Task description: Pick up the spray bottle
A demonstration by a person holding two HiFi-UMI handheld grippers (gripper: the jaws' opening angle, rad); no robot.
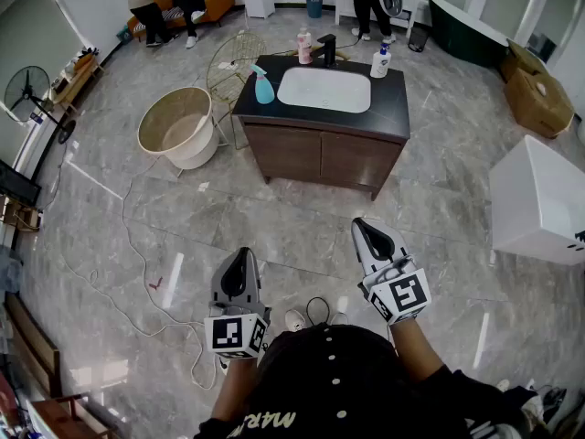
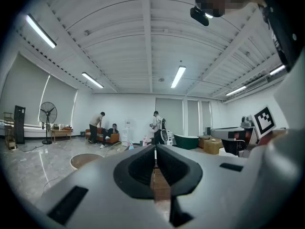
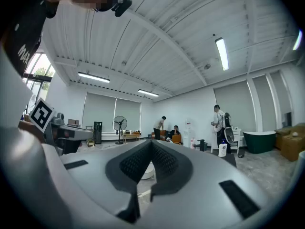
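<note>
The blue spray bottle stands upright on the left end of a black vanity top, beside a white sink. It shows as a small teal shape far off in the left gripper view. Both grippers are held level over the floor, well short of the vanity. My left gripper has its jaws together with nothing between them, seen also in its own view. My right gripper is likewise shut and empty. The spray bottle does not show in the right gripper view.
On the vanity also stand a pink bottle, a black tap and a white pump bottle. A round beige tub and a wire basket sit left of it. A white box is at right. A cable trails on the floor.
</note>
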